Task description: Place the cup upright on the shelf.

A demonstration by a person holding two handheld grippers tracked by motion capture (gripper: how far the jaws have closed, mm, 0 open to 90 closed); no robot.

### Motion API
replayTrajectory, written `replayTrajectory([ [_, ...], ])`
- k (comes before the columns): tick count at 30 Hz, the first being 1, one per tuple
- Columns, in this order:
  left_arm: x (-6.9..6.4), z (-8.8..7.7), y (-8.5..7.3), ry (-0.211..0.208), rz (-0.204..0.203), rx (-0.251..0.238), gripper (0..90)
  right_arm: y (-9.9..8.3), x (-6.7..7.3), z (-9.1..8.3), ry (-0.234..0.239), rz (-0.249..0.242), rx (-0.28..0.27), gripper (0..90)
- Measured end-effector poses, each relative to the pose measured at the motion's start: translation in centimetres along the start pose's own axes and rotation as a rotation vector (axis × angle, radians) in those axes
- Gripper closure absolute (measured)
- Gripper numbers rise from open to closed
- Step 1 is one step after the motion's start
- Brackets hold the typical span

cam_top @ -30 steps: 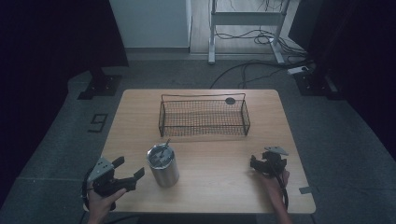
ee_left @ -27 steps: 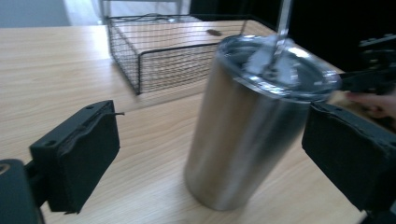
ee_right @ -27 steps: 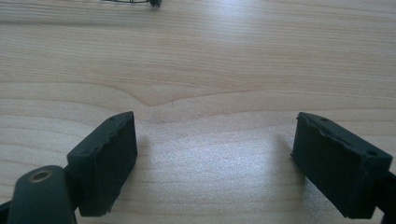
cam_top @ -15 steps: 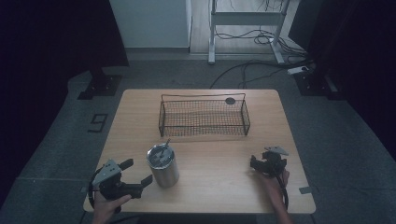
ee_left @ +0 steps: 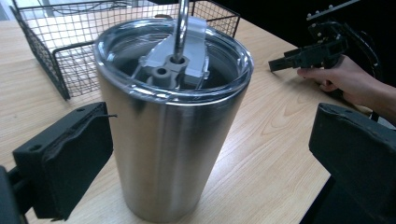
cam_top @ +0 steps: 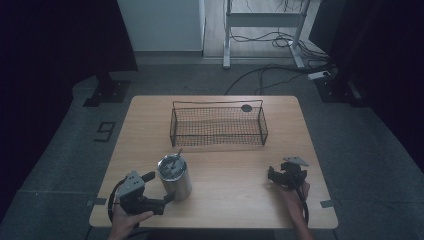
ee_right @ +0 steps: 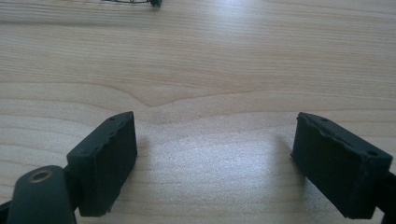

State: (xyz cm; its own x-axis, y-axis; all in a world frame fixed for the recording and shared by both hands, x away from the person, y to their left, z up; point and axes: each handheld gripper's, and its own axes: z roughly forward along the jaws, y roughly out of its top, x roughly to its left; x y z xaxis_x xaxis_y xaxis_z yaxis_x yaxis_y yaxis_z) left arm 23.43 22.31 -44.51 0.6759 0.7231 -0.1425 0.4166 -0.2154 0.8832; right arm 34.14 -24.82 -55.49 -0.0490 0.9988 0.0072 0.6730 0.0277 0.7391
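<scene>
A stainless-steel tumbler (cam_top: 175, 178) with a clear lid and a metal straw (ee_left: 181, 23) stands upright on the near left of the wooden table (cam_top: 235, 202). My left gripper (cam_top: 161, 188) is open, and its two jaws flank the tumbler (ee_left: 173, 140) without touching it. The left pad (ee_left: 65, 158) sits close to the wall, while the right one stands farther off. At the near right, my right gripper (cam_top: 273, 175) is open low over bare wood (ee_right: 215, 158), with nothing between its jaws. It also appears beyond the tumbler in the left gripper view (ee_left: 280, 63).
A black wire basket (cam_top: 218, 142) stands across the far middle of the table, just behind the tumbler (ee_left: 46, 51). A small dark disc (cam_top: 246, 107) lies by its far right corner. Cables and a metal frame stand on the floor beyond the table.
My left gripper has moved right towards the tumbler, so its jaws now stand on either side of it. The right gripper has stayed where it was.
</scene>
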Motion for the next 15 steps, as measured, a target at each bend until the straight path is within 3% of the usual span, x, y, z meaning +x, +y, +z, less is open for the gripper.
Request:
replayTrajectory([
  [15,0.5,1.8,0.0,0.04,-0.019,0.011,0.0,0.0,0.0,0.0,-0.001,-0.003,-0.002,13.7],
])
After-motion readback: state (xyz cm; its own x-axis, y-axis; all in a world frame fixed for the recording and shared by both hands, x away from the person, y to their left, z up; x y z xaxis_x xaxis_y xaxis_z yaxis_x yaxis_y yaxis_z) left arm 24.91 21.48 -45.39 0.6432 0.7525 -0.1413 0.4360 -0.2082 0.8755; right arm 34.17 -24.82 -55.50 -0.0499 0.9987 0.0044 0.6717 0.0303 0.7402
